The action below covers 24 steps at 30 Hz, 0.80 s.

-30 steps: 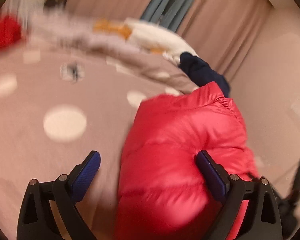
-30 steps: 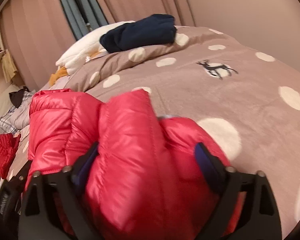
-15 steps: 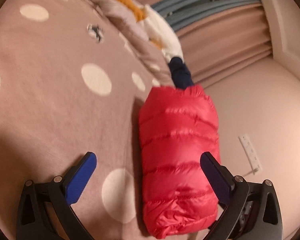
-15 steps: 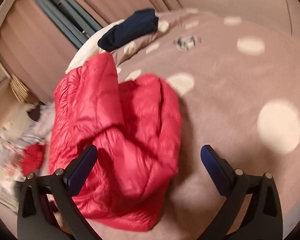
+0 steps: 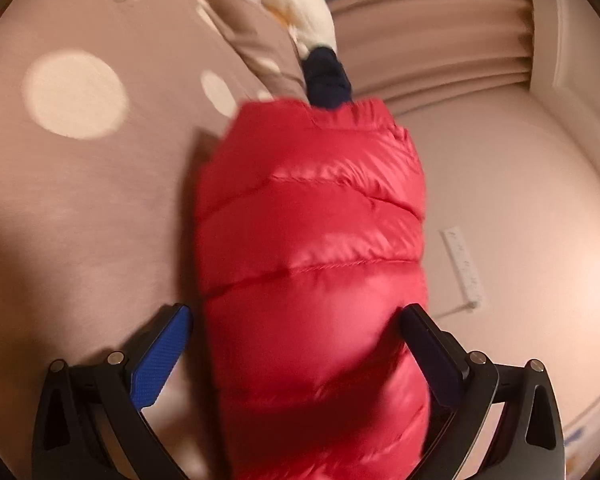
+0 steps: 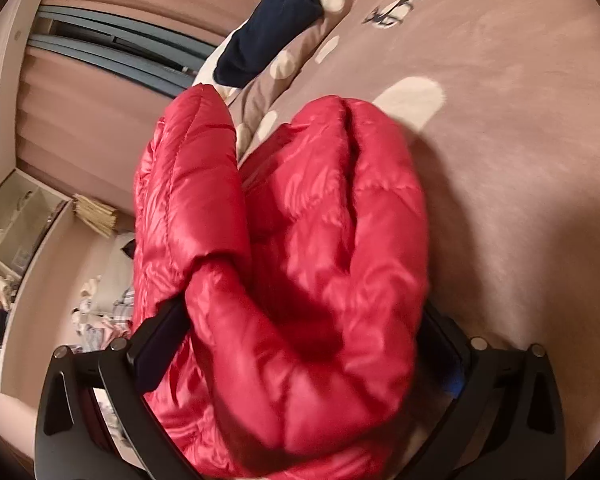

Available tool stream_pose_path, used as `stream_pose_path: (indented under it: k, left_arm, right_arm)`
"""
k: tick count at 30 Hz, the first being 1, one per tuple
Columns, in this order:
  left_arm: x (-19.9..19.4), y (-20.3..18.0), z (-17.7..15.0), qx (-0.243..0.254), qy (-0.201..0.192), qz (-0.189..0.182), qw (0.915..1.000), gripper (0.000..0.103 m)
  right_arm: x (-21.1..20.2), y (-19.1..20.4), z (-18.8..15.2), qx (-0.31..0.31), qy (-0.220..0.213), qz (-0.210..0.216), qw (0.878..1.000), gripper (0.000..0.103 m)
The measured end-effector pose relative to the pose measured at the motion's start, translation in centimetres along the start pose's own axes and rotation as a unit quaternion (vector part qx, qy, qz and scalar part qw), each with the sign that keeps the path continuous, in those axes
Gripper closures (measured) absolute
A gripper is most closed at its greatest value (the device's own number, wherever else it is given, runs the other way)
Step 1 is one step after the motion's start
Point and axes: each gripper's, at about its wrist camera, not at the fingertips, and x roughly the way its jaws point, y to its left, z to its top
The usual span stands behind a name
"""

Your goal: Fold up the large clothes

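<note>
Left wrist view: the red puffer jacket [image 5: 312, 264] lies folded into a long quilted bundle on the bed [image 5: 84, 208], whose brown cover carries pale dots. The left gripper [image 5: 296, 344] has its jaws spread wide on either side of the jacket's near end; the blue pad sits clear of the fabric, the dark one touches its edge, so nothing is pinched. Beyond the jacket's far end rests a navy garment [image 5: 326, 80], with a white pillow [image 5: 296, 0] past it.

Right wrist view: the jacket [image 6: 300, 260] bulges in thick folds between the jaws of the right gripper [image 6: 300, 344], filling the wide gap; both fingers are half buried, and I cannot tell whether they squeeze it. The navy garment [image 6: 268, 32] lies beyond the jacket on the bed [image 6: 520, 140].
</note>
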Motion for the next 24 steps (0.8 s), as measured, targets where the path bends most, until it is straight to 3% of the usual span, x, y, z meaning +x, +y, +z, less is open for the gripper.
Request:
stream_pose_path:
  k: [3, 5, 7, 9, 10, 11, 13, 16, 24]
  left_arm:
    - [1.7, -0.3, 0.5, -0.004, 0.037, -0.018, 0.9992, 0.001]
    - [2.3, -0.3, 0.5, -0.001, 0.04, -0.022, 0.999, 0.001]
    - [2.5, -0.4, 0.3, 0.009, 0.038, -0.011, 0.9992, 0.009]
    - [2.5, -0.4, 0.0, 0.02, 0.033, 0.009, 0.9992, 0.016]
    - [2.5, -0.4, -0.3, 0.027, 0.028, 0.025, 0.9989, 0.021]
    - [2.5, -0.6, -0.6, 0.033, 0.025, 0.036, 0.9985, 0.023]
    - [2.6, -1.6, -1.4, 0.053, 0.009, 0.069, 0.9962, 0.025]
    - [2.4, -3.4, -2.4, 0.087, -0.004, 0.109, 0.9902, 0.027]
    - [1.0, -5.3, -3.6, 0.112, -0.026, 0.136, 0.984, 0.029]
  right_arm:
    - [0.6, 0.1, 0.4, 0.005, 0.009, 0.021, 1.0, 0.0]
    - [1.3, 0.3, 0.5, -0.009, 0.015, 0.035, 0.999, 0.0]
    - [2.2, 0.5, 0.7, -0.019, 0.024, 0.036, 0.999, 0.003]
    - [3.3, 1.3, 1.1, -0.043, 0.05, 0.02, 0.998, 0.025]
    - [3.8, 1.3, 1.1, -0.048, 0.059, 0.03, 0.997, 0.045]
    - [4.5, 0.7, 1.1, -0.034, 0.064, 0.054, 0.996, 0.055]
    - [5.0, 0.0, 0.9, -0.022, 0.057, 0.071, 0.996, 0.061]
    - [4.4, 0.2, 0.4, -0.031, 0.038, 0.085, 0.995, 0.064]
    - [3.8, 1.6, 0.3, -0.038, 0.038, 0.09, 0.995, 0.066]
